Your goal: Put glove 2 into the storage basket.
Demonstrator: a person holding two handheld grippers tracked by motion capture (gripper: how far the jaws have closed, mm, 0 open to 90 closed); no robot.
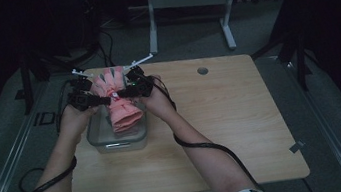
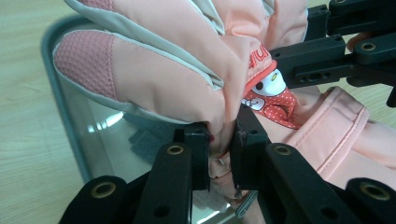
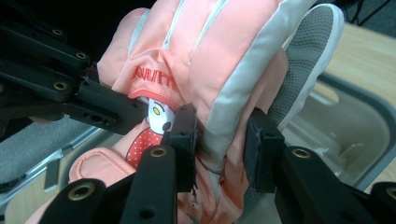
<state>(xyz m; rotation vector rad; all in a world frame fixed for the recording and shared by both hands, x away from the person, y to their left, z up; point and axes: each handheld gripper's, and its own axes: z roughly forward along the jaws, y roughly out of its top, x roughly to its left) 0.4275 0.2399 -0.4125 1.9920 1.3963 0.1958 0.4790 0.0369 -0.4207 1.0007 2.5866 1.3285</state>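
1. Pink padded glove (image 1: 117, 101) was held over a clear container (image 1: 94, 137) at the left rear of the wooden table (image 1: 224, 134), cuff end drooping into the container, fingers pointing away from the person.
2. Left gripper (image 2: 219, 140) was pinched tight on a fold of the glove (image 2: 187, 70) near the palm edge; fabric bunched between the jaws.
3. Right gripper (image 3: 219, 135) was clamped on the glove (image 3: 205, 56) on its grey-trimmed side, jaws kept wider by the thick padding.
4. Handling, as a judgement: light, soft, floppy; quilted shell looked a bit slick, so a thin pinch could slide off. Not fragile.
5. Best holds seemed the seams, the grey trim or the cuff (image 2: 336, 126), where the layers give something to bite on; the cartoon patch (image 2: 271, 95) looked flat and harder to pinch.
6. Edges: container rim (image 2: 60, 102) sat just beneath the glove, and the jaws could catch on it when lowering. The two grippers were very close, nearly touching across the glove.
7. Room: open tabletop to the right and towards the person; table's back edge (image 1: 164, 62) near the grippers.
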